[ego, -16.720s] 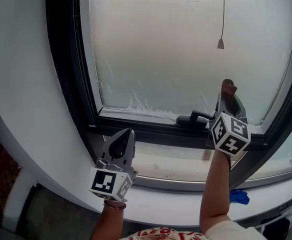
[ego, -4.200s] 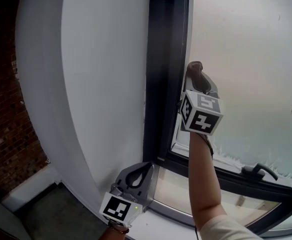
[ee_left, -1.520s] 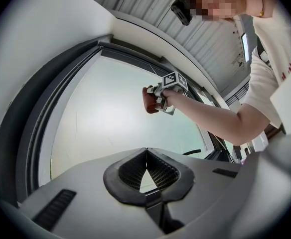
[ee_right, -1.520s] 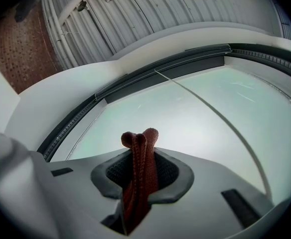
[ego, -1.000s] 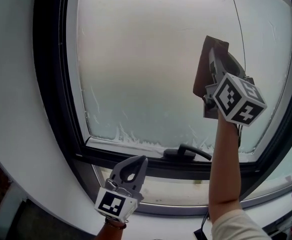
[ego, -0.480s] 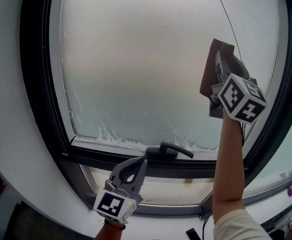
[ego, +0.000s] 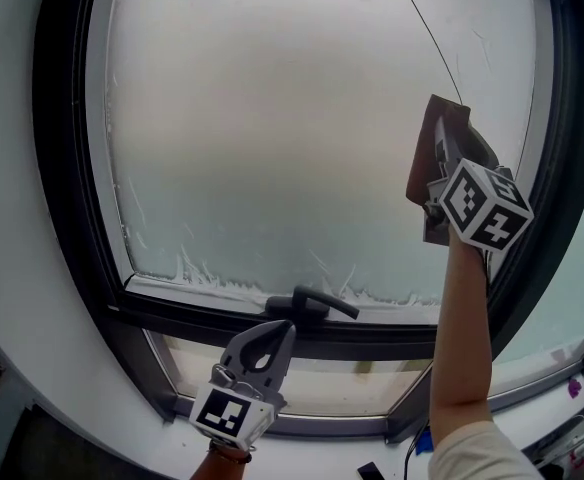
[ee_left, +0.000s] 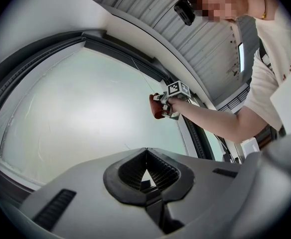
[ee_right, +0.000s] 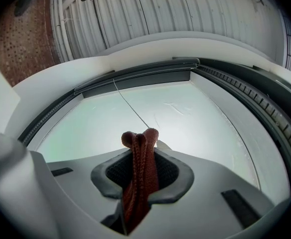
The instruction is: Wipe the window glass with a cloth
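Head view: right gripper (ego: 444, 146) clamped on the reddish cloth (ego: 423, 163) against the window glass (ego: 272, 138) up-right of the window handle (ego: 310, 303), left gripper (ego: 268, 334) closed and empty below it, streaks above that handle maybe not yet wiped.

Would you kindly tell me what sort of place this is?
Probably indoors, at a window in a workshop-like or converted building: a large frosted window glass in a dark frame with a handle, a corrugated ceiling, and a brick wall.
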### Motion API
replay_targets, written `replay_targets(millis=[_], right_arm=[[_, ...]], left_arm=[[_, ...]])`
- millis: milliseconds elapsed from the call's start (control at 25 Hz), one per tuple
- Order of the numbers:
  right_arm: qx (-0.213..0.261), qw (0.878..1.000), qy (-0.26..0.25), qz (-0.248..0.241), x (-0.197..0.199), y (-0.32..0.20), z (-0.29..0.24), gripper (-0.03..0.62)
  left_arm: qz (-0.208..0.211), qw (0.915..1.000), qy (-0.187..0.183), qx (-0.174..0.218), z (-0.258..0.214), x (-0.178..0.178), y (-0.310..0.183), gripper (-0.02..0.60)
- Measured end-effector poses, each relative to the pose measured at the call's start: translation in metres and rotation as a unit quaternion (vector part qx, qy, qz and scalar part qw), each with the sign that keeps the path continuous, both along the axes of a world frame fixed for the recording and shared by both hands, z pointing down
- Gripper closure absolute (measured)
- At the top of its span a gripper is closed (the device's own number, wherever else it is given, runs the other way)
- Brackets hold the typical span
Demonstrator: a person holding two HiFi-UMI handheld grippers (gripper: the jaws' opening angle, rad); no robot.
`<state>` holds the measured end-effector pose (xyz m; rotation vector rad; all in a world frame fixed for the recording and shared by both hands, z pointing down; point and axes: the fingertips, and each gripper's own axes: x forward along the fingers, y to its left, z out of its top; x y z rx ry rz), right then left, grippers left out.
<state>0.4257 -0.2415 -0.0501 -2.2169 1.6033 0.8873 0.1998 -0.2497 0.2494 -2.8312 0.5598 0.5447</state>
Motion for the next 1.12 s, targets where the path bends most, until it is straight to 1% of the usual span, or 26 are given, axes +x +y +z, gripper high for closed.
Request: replay_targets(millis=[480,640,760,1120], right_arm=[[-0.004,1.000,-0.003,0.031,0.057,0.034,-0.001,0.499],[-0.008,0.997,0.007,0.072,0.072,0.046,-0.002,0.499],[-0.011,0.996,0.010,0.091,0.081,0.051,-0.001,0.499],[-0.007,0.987,0.017,0.158,0.107,0.071,0.007,0.499]], left_arm=[[0.006,0.9999,-0.004,0.012,-0.005,0.034,0.023,0.561],[0.013,0.9998,-0.003,0.015,-0.008,0.047,0.032,0.561],[0.015,0.9997,-0.001,0.018,-0.007,0.054,0.037,0.561],[0.017,0.9996,-0.010,0.018,-0.002,0.062,0.041,0.561]])
